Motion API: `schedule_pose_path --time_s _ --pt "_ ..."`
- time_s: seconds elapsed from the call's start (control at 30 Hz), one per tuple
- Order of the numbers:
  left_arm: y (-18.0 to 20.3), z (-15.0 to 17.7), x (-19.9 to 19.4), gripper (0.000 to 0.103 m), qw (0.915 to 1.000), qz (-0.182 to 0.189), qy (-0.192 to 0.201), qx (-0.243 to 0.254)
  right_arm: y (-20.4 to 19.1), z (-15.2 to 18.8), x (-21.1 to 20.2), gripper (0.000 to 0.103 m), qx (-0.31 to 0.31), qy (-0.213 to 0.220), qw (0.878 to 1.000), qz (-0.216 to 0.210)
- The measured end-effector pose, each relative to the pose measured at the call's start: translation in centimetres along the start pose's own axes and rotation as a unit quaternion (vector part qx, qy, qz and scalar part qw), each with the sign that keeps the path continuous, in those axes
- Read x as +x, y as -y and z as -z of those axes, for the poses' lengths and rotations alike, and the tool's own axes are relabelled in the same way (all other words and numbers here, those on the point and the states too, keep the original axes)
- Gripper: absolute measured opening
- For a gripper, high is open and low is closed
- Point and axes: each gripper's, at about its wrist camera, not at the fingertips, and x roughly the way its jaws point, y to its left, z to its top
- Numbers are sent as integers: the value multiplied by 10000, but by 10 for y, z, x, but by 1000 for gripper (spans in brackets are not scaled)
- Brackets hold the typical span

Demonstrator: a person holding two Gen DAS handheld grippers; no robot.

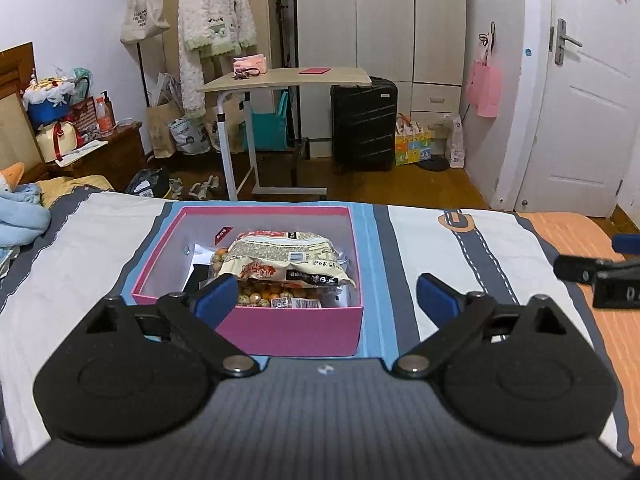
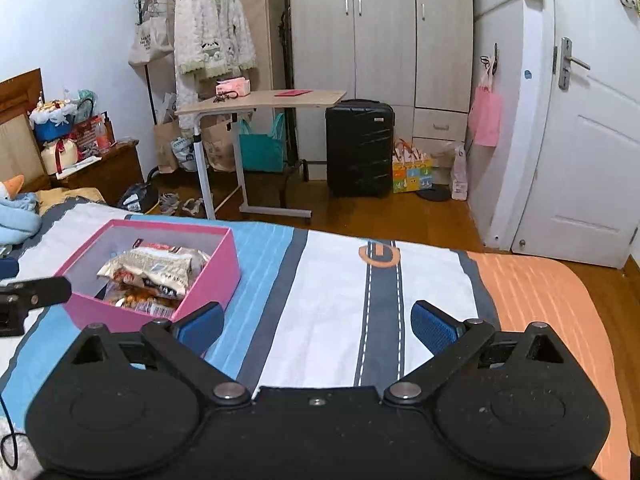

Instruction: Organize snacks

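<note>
The snack packet point(image 1: 286, 258) lies inside the pink box point(image 1: 296, 330), on top of a clear bag of round nuts point(image 1: 266, 294), and the box rests on the striped bedspread point(image 1: 404, 248). In the left wrist view the packet's long axis runs from about 10 o'clock to 4 o'clock, with the barcode face up and the sealed end with dark print toward the camera. The left gripper point(image 1: 326, 296) is the nearer tool: the box lies straight ahead at 12 o'clock, its near wall just beyond the left blue pad, which overlaps the near left corner in the picture; contact cannot be confirmed. Its jaws stand wide apart with nothing between them. In the right wrist view the same box point(image 2: 200, 280) lies at about 10 o'clock from the right gripper point(image 2: 318, 322), well off its line, with bare bedspread ahead. The right jaws are likewise spread wide and empty. Judgement: no loose snack remains on the visible bedspread.
</note>
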Motion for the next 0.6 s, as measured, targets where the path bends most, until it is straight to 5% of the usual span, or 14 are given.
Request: schedule_pose_path --time_s 0.6 --pt "-2 22 -3 103 9998 -92 -147 27 -19 25 -27 101 -217 -36 9996 199"
